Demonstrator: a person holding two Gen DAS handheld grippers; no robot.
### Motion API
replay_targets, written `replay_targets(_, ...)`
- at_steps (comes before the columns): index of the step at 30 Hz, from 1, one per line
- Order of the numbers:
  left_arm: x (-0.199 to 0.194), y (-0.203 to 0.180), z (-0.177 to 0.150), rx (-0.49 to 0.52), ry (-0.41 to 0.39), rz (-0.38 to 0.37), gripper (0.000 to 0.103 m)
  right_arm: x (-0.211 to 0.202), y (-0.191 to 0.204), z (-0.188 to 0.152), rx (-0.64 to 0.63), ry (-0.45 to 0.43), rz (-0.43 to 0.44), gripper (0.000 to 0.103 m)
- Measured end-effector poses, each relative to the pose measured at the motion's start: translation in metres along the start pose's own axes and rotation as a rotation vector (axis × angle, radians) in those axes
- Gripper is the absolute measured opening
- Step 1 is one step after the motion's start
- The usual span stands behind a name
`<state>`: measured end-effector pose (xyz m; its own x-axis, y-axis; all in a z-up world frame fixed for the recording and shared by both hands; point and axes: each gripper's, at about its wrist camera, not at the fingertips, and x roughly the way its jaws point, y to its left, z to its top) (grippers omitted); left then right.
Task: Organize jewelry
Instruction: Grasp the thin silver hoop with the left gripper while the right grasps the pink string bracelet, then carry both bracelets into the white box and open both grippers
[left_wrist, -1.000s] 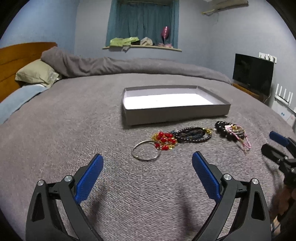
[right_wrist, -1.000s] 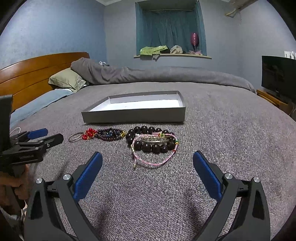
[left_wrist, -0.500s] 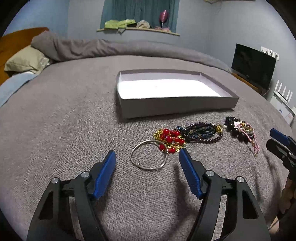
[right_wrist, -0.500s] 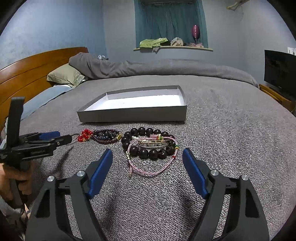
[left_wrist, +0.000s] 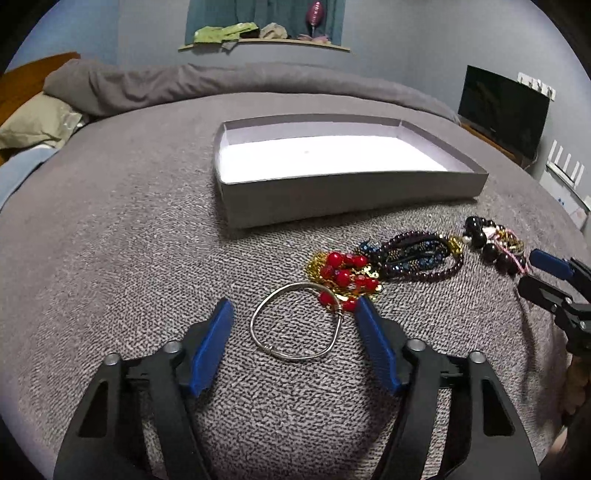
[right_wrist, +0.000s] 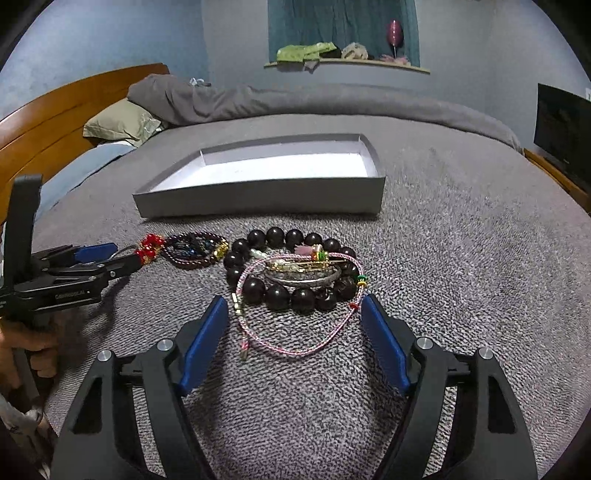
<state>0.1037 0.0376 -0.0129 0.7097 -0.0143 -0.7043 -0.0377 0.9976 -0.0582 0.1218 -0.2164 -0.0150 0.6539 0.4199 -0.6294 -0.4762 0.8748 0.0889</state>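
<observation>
Silver wire bangle (left_wrist: 295, 321) lies flat on the grey blanket (left_wrist: 110, 258) dead ahead of my left gripper (left_wrist: 293, 315), bracketed by the blue pads; jaws closing, nothing pinched yet, right pad tip at the red bead cluster (left_wrist: 343, 271). Over to the right view: my right gripper (right_wrist: 293, 312) straddles the pink cord (right_wrist: 295, 347) and dark bead bracelet (right_wrist: 291, 275), spread, gripping nothing, grey box (right_wrist: 258, 192) waiting beyond

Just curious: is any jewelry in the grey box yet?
No, the grey box shows only its bare white floor; the bracelets lie on the blanket in front.
</observation>
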Motion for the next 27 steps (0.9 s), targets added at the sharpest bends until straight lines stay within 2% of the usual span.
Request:
replay_targets(1,0.0,-0.001,-0.001,0.005,-0.001,-0.001,0.058,0.002,-0.001,-0.001,0.003,0.008,0.002,0.072)
replay_targets(2,-0.001,-0.001,-0.002,0.009,-0.003,-0.006,0.056,0.003,-0.001,-0.001,0.005,0.012,0.006,0.066)
replay_targets(4,-0.004,-0.003,-0.004,0.013,-0.007,-0.013,0.049,0.004,-0.004,-0.002,0.015,0.015,0.013,0.062)
replay_targets(7,-0.011,-0.002,-0.006,0.008,-0.018,-0.019,0.048,0.001,-0.007,-0.003,0.029,0.011,0.021,0.052)
replay_targets(9,-0.014,-0.001,-0.008,0.002,-0.026,-0.027,0.048,-0.001,-0.008,-0.004,0.029,0.008,0.027,0.038)
replay_targets(10,-0.016,0.0,-0.009,0.0,-0.029,-0.029,0.048,-0.002,-0.009,-0.005,0.03,0.007,0.028,0.036)
replay_targets(12,-0.02,0.001,-0.01,-0.005,-0.038,-0.037,0.048,-0.004,-0.011,-0.007,0.034,0.006,0.033,0.022)
replay_targets(13,-0.022,0.002,-0.01,-0.009,-0.041,-0.043,0.048,-0.004,-0.011,-0.007,0.037,0.006,0.032,0.022)
replay_targets(15,-0.028,0.003,-0.012,-0.017,-0.05,-0.05,0.048,-0.006,-0.012,-0.008,0.036,0.004,0.032,0.014)
replay_targets(18,-0.037,0.003,-0.014,-0.017,-0.064,-0.059,0.048,-0.011,-0.011,-0.01,0.032,0.0,0.03,0.012)
replay_targets(20,-0.042,0.001,-0.017,-0.007,-0.071,-0.065,0.048,-0.014,-0.01,-0.011,0.031,-0.004,0.034,0.006)
replay_targets(27,-0.05,-0.002,-0.02,0.006,-0.092,-0.068,0.048,-0.027,-0.009,-0.012,0.031,-0.041,0.037,0.005)
